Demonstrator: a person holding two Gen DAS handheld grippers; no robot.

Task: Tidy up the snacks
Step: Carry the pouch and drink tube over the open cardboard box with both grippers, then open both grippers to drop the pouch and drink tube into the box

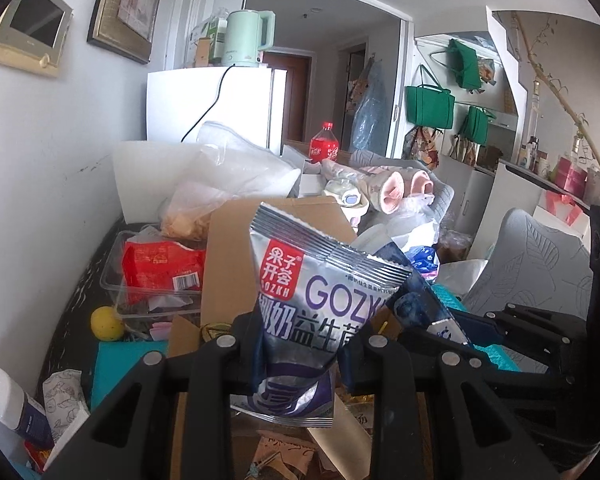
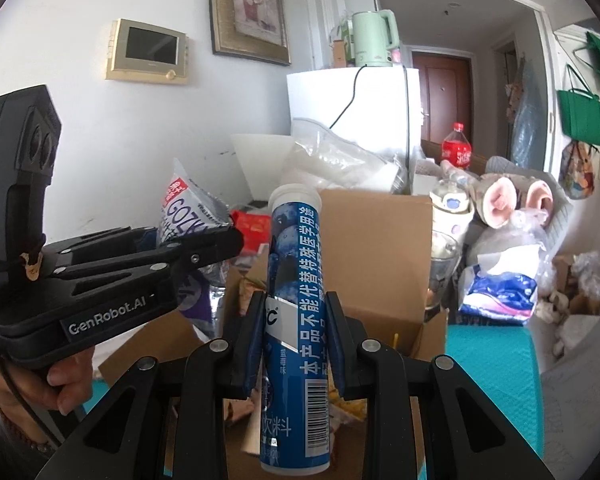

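Observation:
My left gripper [image 1: 302,334] is shut on a silver and purple GOZKH snack bag [image 1: 316,284] and holds it upright above an open cardboard box [image 1: 236,240]. The right wrist view shows the same bag [image 2: 192,208] in the left gripper [image 2: 224,240] at the left. My right gripper [image 2: 296,320] is shut on a blue tube with a white cap [image 2: 296,292], upright over the cardboard box [image 2: 376,240]. The tube [image 1: 420,296] also shows just right of the bag in the left wrist view.
A clear plastic tray [image 1: 148,280] with a red packet [image 1: 160,264] sits left of the box, with a yellow fruit [image 1: 106,322] beside it. A teal mat [image 2: 492,364] covers the table. A cola bottle [image 2: 458,150], plush toy [image 2: 512,200] and plastic bags lie behind.

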